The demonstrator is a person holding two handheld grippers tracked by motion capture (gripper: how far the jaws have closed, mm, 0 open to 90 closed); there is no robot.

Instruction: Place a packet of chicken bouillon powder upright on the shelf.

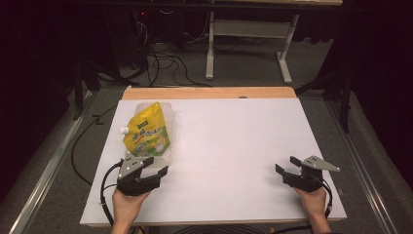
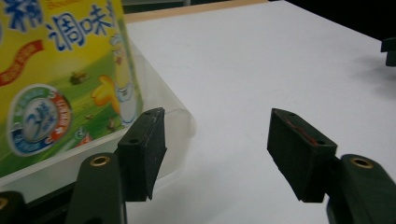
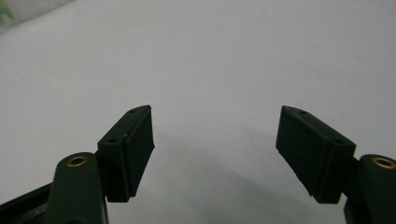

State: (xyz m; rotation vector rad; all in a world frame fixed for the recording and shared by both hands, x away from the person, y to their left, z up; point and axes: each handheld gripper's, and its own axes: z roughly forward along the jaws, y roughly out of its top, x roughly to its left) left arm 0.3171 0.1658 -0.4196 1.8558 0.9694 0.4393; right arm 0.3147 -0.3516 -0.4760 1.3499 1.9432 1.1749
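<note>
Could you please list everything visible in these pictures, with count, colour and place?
pouch: one, yellow with clear edges and white spout, lying at the board's left, just beyond the left gripper
board: one, white, covering the table
table edge: one, wooden, along the far side
frame: one, white metal, on the floor behind
cables: several, black, on the floor behind
left gripper: one, black, open, near left, one jaw beside the pouch's bottom corner
right gripper: one, black, open, near right, over bare board
hands: two, near edge
</note>
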